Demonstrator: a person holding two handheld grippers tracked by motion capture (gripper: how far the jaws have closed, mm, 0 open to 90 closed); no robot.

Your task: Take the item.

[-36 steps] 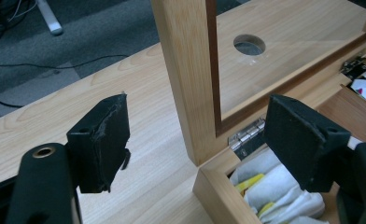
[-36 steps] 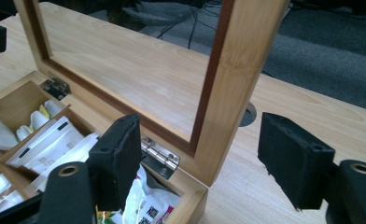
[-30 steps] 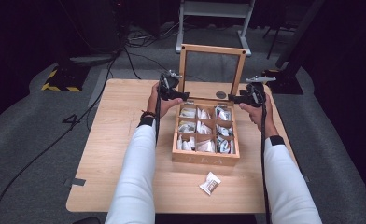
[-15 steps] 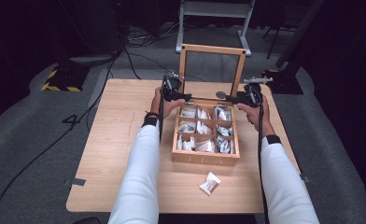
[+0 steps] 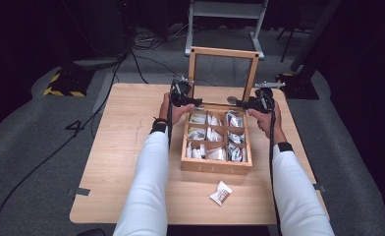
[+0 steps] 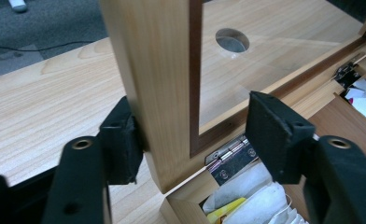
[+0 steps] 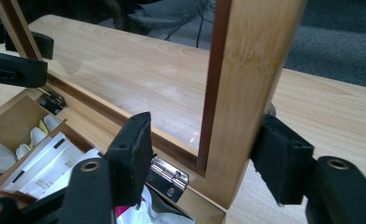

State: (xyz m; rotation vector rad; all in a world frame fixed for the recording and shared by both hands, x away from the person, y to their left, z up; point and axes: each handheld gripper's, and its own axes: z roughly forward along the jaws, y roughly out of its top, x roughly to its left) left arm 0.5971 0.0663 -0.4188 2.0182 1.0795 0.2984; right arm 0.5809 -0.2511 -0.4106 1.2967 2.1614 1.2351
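While both tongs have just been closing, each straddles the lid (image 5: 224,53), neither yet clamped.

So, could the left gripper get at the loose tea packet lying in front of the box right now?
Probably not right away: the left gripper straddles the upright lid, and the tea packet lies beyond the box.

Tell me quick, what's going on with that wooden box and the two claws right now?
Left gripper and right gripper each straddle a side post of the upright lid, jaws closing in, not yet clamped. Tea box open, compartments full. One loose packet in front, clear.
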